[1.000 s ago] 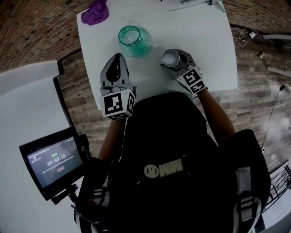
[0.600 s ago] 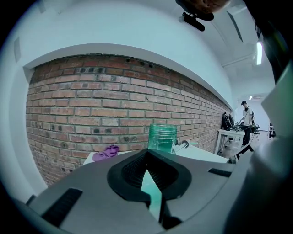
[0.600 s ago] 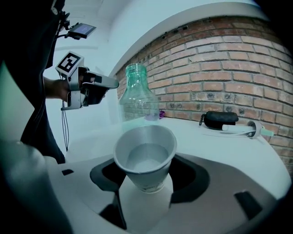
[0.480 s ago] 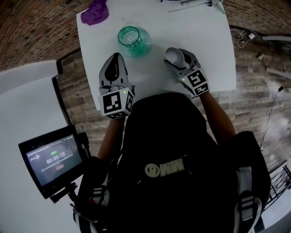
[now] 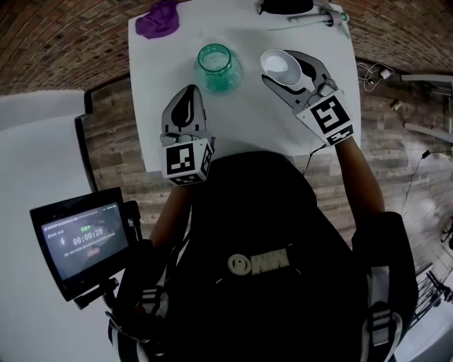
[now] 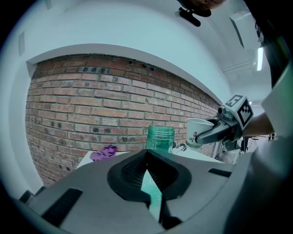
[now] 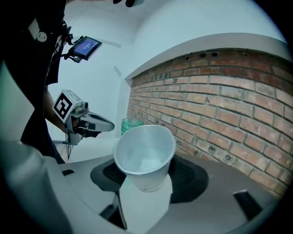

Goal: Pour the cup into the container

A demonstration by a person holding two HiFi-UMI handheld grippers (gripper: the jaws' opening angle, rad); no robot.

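Note:
A white paper cup (image 5: 278, 64) hangs above the white table (image 5: 241, 120), right of the green glass jar (image 5: 218, 67). My right gripper (image 5: 289, 72) is shut on the cup; its jaws have just been closing, with the cup between them. In the right gripper view the cup (image 7: 144, 153) fills the centre, its rim slightly oval, with something pale at the bottom. The jar (image 7: 132, 123) stands behind it. My left gripper (image 5: 189, 93) rests near the table's front edge, short of the jar (image 6: 160, 138), shut with nothing in it. The left gripper view shows the raised cup (image 6: 198, 132) too.
A purple cloth (image 5: 159, 20) lies at the table's far left corner. Dark tools (image 5: 304, 8) lie along the far edge. A tablet on a stand (image 5: 78, 240) sits left of the person. A brick wall (image 6: 105, 105) lies beyond the table.
The right gripper has lifted the cup off the table and carried it up and away from the person. The left gripper and jar have stayed put.

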